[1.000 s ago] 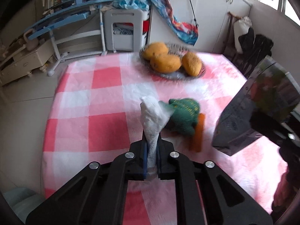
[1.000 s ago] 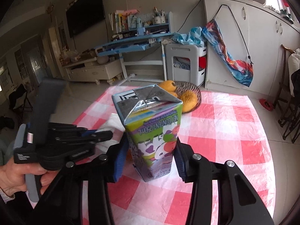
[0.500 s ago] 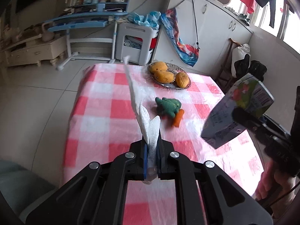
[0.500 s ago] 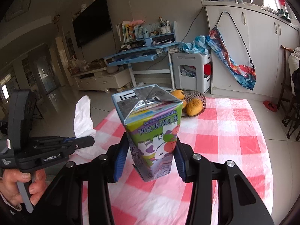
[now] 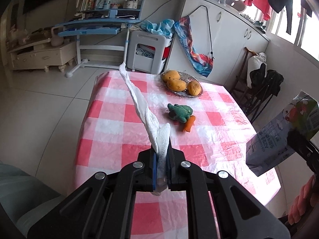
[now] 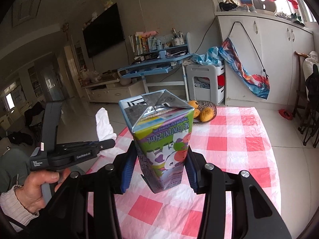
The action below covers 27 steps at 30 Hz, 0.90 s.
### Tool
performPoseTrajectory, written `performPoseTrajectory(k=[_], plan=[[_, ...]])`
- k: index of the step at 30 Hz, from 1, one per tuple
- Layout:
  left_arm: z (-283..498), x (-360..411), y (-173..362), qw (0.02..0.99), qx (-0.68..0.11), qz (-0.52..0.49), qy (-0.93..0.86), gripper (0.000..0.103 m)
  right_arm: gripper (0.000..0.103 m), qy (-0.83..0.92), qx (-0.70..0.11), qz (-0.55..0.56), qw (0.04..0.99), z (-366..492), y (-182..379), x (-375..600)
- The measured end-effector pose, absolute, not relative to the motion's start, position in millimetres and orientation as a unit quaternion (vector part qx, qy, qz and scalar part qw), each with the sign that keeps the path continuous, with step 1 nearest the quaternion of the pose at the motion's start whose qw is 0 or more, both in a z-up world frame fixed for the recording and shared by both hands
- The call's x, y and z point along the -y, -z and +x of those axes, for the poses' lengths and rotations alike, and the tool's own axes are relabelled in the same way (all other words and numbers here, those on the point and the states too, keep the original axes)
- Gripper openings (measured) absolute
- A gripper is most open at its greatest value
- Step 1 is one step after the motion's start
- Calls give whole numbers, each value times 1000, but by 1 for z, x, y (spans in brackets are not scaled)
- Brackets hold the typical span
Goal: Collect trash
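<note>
Nearest in the left wrist view, the left gripper (image 5: 161, 159) is pinched almost fully together on a white paper napkin (image 5: 147, 119), which trails up and away from the jaws as a long loose strip; nearest in the right wrist view, the right gripper (image 6: 157, 171) stands about half open with its blue pads pressed on the sides of a small drink carton (image 6: 161, 137), held upside down by its print and clear of the table; both pieces of trash are thus in the air, above the near part of the checked tablecloth (image 5: 111, 119); the person's hand (image 6: 37, 187) grips the left tool's handle. The likeliest slip is the napkin: only its lower end is caught, so a quick swing could pull it free or drag the tail across the table; the carton is gripped low on its body, so a knock could tip it out, and any dregs might spill. Farther on lie a green knitted toy (image 5: 180, 112) with an orange carrot (image 5: 188, 124); beyond them a dish of mangoes (image 5: 181, 82); no bin shows.
</note>
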<state>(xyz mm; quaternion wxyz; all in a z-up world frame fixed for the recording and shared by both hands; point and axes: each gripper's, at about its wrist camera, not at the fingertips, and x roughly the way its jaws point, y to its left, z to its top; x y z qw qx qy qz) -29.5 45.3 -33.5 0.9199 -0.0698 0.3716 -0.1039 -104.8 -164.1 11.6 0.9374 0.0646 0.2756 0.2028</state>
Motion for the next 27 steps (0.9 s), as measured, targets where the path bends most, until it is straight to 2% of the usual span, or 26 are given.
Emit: performPoseTrajectory(k=[13,27], plan=[[-33,-25,29,930,-353,-25,99,8,45,-225,-268,49,935,-116,-10,163],[-33,-25,30,931,-351,-22,93,8,45,-227,-272,44,934,-119,-10,160]])
